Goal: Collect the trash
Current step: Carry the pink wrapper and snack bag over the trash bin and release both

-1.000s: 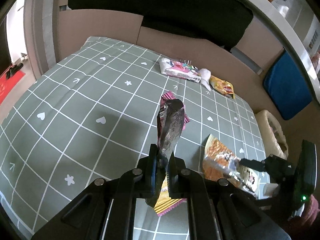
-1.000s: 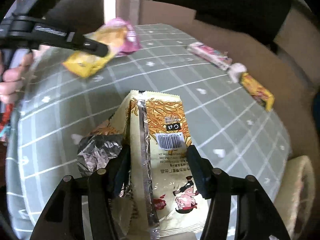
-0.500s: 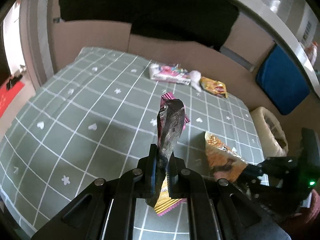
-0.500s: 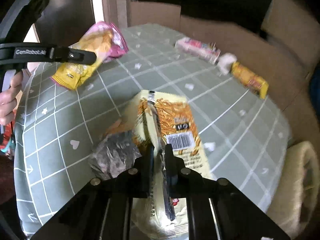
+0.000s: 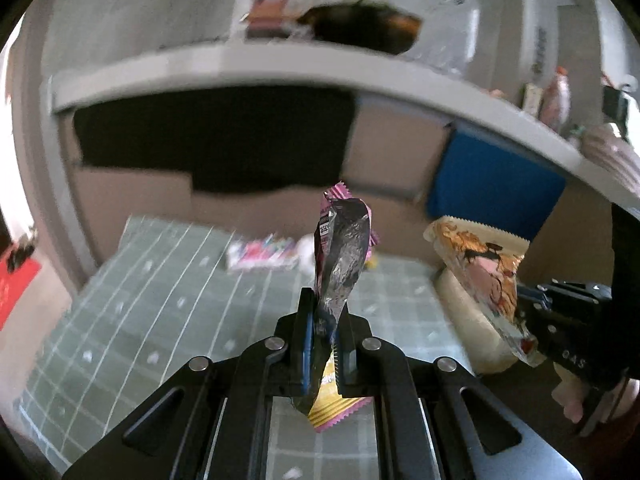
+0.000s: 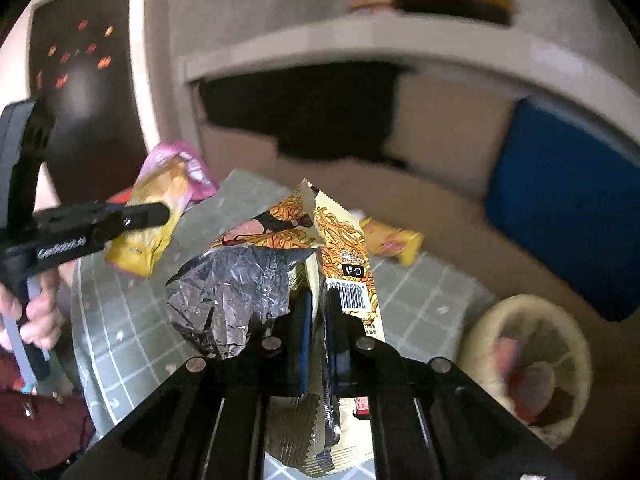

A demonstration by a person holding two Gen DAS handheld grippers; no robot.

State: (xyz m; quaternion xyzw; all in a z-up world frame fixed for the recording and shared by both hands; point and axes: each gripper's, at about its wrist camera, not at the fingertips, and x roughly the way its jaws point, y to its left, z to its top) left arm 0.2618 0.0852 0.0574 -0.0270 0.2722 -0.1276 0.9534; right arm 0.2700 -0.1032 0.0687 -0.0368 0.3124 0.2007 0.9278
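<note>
My left gripper [image 5: 323,320] is shut on a pink-and-yellow snack wrapper [image 5: 340,256] with a silver inside, held up in the air; it also shows in the right wrist view [image 6: 160,216]. My right gripper [image 6: 318,312] is shut on a yellow noodle packet [image 6: 344,264] with torn silver foil, also lifted; it shows in the left wrist view [image 5: 480,276]. A cream waste basket [image 6: 532,360] with some trash inside sits low at the right of the table. A pink packet [image 5: 260,254] and a yellow packet [image 6: 394,244] lie at the table's far edge.
The table has a green checked cloth [image 5: 160,300]. Brown cardboard [image 5: 140,196] stands behind it, with a blue panel [image 5: 492,192] to the right and a grey shelf [image 5: 280,64] above. A hand [image 6: 36,316] holds the left gripper.
Both grippers have risen and tilted up with their wrappers. The right gripper shut on the noodle packet, lifted it off the table and carried it toward the basket.
</note>
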